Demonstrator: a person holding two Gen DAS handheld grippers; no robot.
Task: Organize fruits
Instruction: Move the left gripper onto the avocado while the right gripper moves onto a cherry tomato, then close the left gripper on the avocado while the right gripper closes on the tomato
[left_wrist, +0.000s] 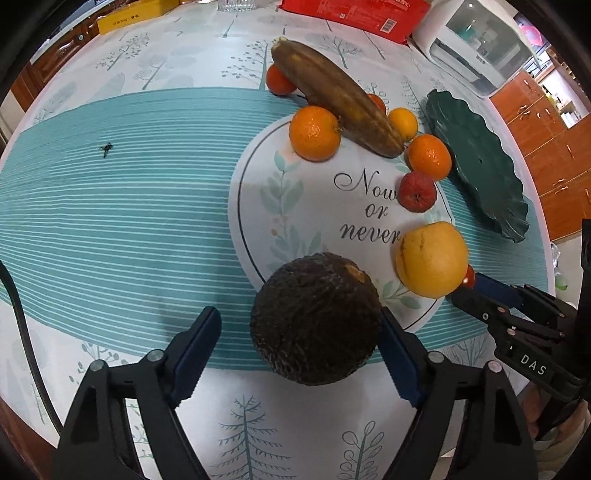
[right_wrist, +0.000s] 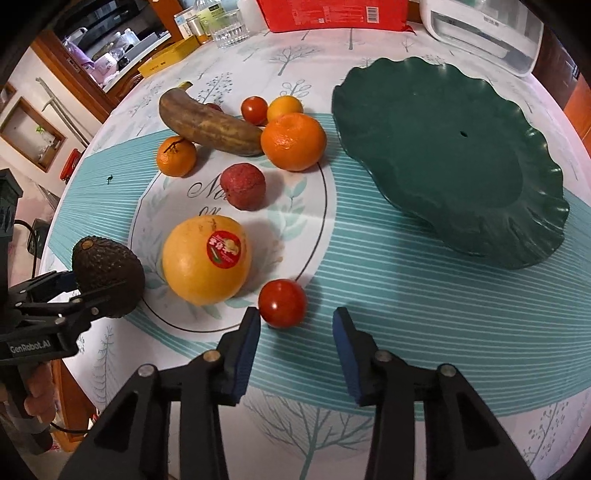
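A dark avocado (left_wrist: 316, 317) lies at the near rim of the round white mat (left_wrist: 258, 206), between the fingers of my left gripper (left_wrist: 299, 315). The right pad rests against it and a gap shows at the left pad, so the jaws are open. My right gripper (right_wrist: 296, 314) is open around a red tomato (right_wrist: 282, 302), which sits at its fingertips on the striped cloth, touching the left pad only. On the mat lie a yellow grapefruit (right_wrist: 203, 266), a red lychee-like fruit (right_wrist: 243, 186), oranges (right_wrist: 293, 142) and a browned banana (right_wrist: 210, 125). The green leaf plate (right_wrist: 443, 155) holds nothing.
A red package (right_wrist: 332, 14), a glass tumbler (right_wrist: 231, 31), a yellow box (right_wrist: 166, 61) and a white appliance (right_wrist: 484, 33) stand along the far side of the table. A person's hand (right_wrist: 37, 398) holds the left gripper's handle. Wooden cabinets (left_wrist: 546, 122) stand beyond the table's right edge.
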